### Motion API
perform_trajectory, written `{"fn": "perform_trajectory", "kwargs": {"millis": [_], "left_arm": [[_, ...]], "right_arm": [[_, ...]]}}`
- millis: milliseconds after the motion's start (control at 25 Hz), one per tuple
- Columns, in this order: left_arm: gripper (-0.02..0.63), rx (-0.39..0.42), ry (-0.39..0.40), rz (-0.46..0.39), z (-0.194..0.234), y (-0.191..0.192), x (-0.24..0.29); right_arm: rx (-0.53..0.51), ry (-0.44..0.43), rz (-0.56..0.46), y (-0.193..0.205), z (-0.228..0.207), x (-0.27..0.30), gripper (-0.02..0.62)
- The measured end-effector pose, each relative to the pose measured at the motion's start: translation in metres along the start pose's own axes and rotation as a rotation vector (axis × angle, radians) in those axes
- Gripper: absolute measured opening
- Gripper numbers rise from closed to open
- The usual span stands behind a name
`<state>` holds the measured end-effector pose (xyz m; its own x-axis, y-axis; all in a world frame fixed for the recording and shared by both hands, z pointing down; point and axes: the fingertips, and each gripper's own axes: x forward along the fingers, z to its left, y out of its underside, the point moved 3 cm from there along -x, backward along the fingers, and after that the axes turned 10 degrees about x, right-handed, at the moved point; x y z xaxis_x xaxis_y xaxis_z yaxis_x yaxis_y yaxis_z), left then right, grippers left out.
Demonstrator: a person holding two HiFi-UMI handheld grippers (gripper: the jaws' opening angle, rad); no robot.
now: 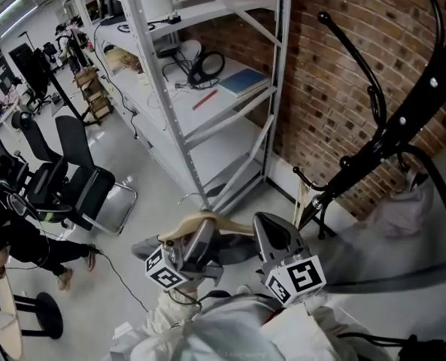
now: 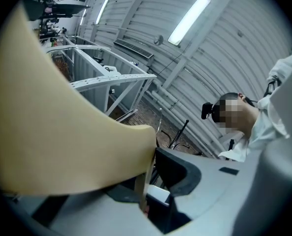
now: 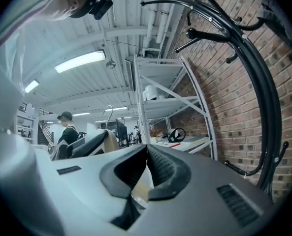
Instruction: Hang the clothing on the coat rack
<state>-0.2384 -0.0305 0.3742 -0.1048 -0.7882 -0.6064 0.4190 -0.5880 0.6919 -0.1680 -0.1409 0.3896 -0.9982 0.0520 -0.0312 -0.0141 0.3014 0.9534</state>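
Note:
A wooden hanger with a metal hook is held low in the head view. My left gripper is shut on it near its middle; up close the tan wood fills the view and its thin edge sits between the left gripper's pads. My right gripper is at the hanger's right end. Its pads meet at the tips with a pale beige sliver pinched deeper in. White clothing bunches below both grippers. The black coat rack rises at the right, its curved arms above my right gripper.
White metal shelving stands against the brick wall straight ahead. Black office chairs and a seated person are at the left. Another person stands far off. The rack's lower hooks stick out near the floor.

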Motion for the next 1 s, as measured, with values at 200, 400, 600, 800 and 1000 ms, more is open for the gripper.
{"fn": "perform_trajectory", "kwargs": {"millis": [200, 400, 600, 800, 1000], "left_arm": [[0.101, -0.05, 0.061, 0.029, 0.007, 0.008, 0.019], [0.101, -0.13, 0.16, 0.085, 0.014, 0.016, 0.038], [0.101, -0.212, 0.26, 0.141, 0.017, 0.023, 0.053], [0.101, -0.303, 0.361, 0.186, 0.015, 0.03, 0.061], [0.101, -0.383, 0.453, 0.228, 0.009, 0.034, 0.064]], "right_arm": [[0.002, 0.086, -0.024, -0.004, -0.016, -0.008, 0.025], [-0.01, 0.21, -0.073, -0.012, -0.023, -0.014, 0.025], [-0.025, 0.342, -0.116, -0.017, -0.022, -0.023, 0.025], [-0.042, 0.48, -0.151, -0.019, -0.016, -0.035, 0.025], [-0.056, 0.606, -0.185, -0.018, -0.003, -0.047, 0.025]]}}
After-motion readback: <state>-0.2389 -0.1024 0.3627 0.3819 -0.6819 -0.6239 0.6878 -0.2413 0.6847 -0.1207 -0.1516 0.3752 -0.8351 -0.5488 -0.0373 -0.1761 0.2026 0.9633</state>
